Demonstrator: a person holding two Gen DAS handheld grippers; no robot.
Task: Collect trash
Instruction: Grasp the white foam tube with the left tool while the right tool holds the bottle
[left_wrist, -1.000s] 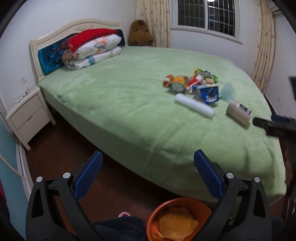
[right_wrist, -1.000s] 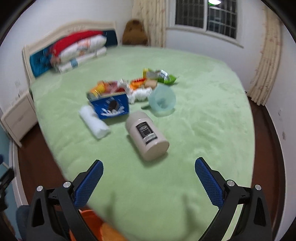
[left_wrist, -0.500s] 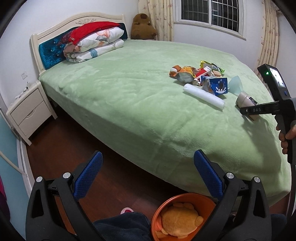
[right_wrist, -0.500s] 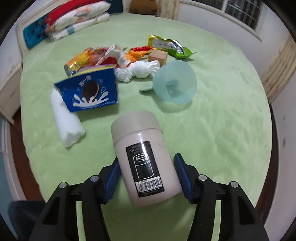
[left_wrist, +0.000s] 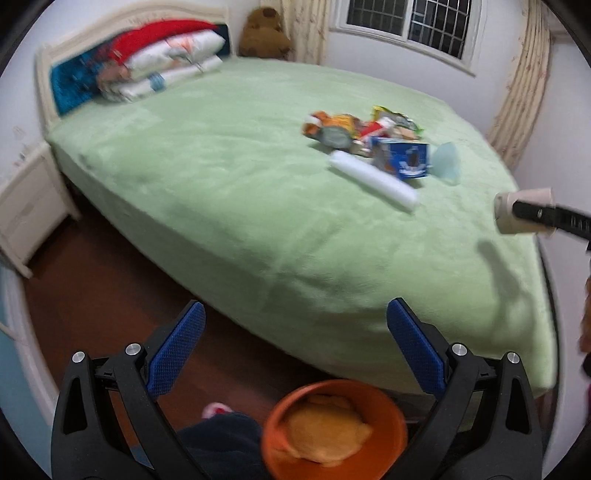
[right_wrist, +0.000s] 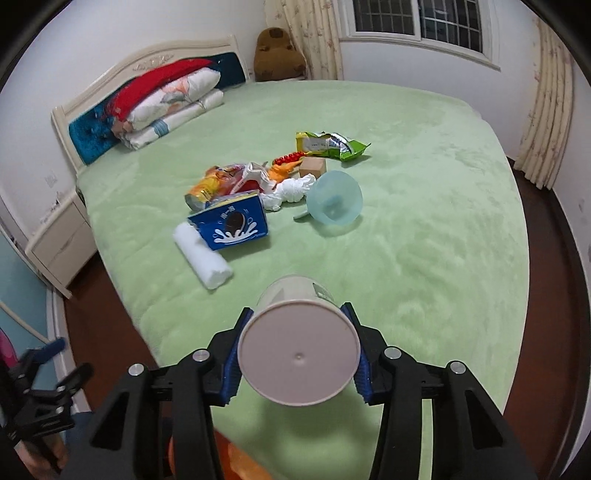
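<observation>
the right gripper (right_wrist: 298, 363) has just been closing and its blue pads now pinch the beige canister (right_wrist: 298, 350) from both sides, flat bottom facing the camera. the canister is lifted clear of the green bed (right_wrist: 424, 221), tilted so its top points down toward the blanket. in the left wrist view it hangs in the air at the right edge with a black finger across it, its shadow on the blanket below.

the left gripper (left_wrist: 295, 350) is spread wide with nothing between the pads, angled down over the floor at the bed's near edge. right under it sits the orange bin (left_wrist: 332, 428) with something yellow inside.

the rest of the trash is still in a heap mid-bed: a blue carton (right_wrist: 231, 223), a white roll (right_wrist: 202, 254) beside it, a pale blue funnel (right_wrist: 334, 203), a green snack bag (right_wrist: 328, 144) and crumpled wrappers (right_wrist: 218, 181).
</observation>
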